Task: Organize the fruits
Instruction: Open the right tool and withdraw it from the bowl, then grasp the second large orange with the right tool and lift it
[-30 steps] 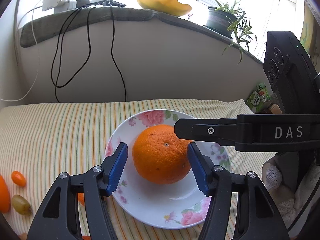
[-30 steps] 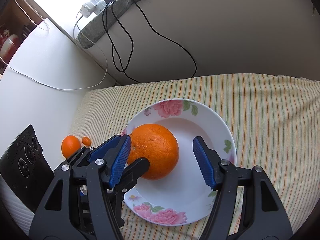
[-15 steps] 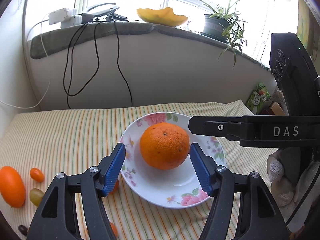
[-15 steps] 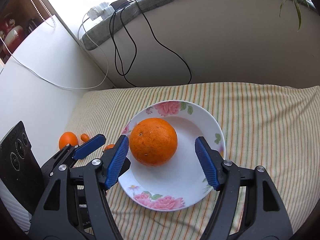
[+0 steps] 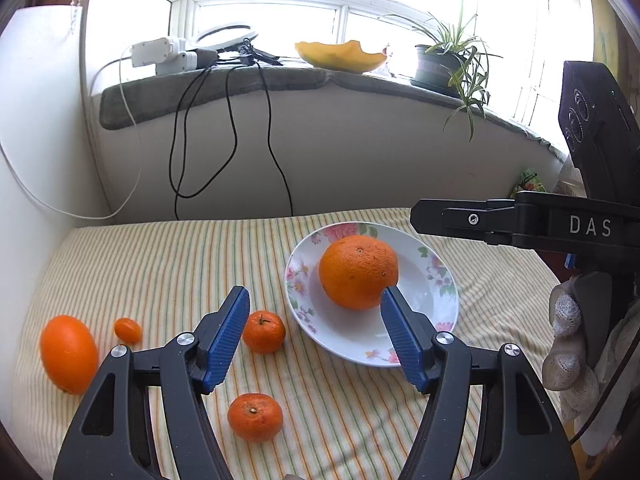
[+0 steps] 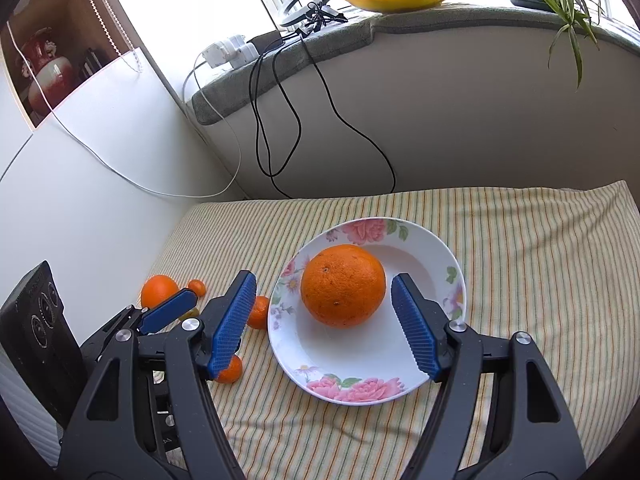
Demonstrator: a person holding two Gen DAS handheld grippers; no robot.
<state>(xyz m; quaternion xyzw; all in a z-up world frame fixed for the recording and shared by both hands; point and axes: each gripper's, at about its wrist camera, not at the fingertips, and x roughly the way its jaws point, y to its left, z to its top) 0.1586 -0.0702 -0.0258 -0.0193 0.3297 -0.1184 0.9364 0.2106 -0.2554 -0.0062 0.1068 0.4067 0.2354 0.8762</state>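
Note:
A large orange (image 5: 358, 272) (image 6: 342, 286) lies on a white floral plate (image 5: 360, 348) (image 6: 340, 360) on the striped cloth. My left gripper (image 5: 313, 292) is open, pulled back above the plate's left edge, and holds nothing. My right gripper (image 6: 324, 278) is open too, short of the orange without touching it. Left of the plate lie two mandarins (image 5: 264, 331) (image 5: 255, 417), a kumquat (image 5: 127, 329) and an oval orange (image 5: 69, 354). The left gripper's blue pad (image 6: 170, 312) hides part of these in the right wrist view. One right finger (image 5: 448, 218) reaches in above the plate.
The striped cloth (image 6: 520, 280) ends at a white wall (image 6: 100, 208) on the left and a low wall behind. Black and white cables (image 5: 232, 136) hang from the sill, which holds a power strip, a ring light, a yellow bowl-shaped thing (image 5: 340, 56) and a potted plant (image 5: 440, 66). A gloved hand (image 5: 564, 336) is at the right.
Both grippers drew back and up from the orange, which stays on the plate. Their jaws widened a little. The loose fruit left of the plate came into view.

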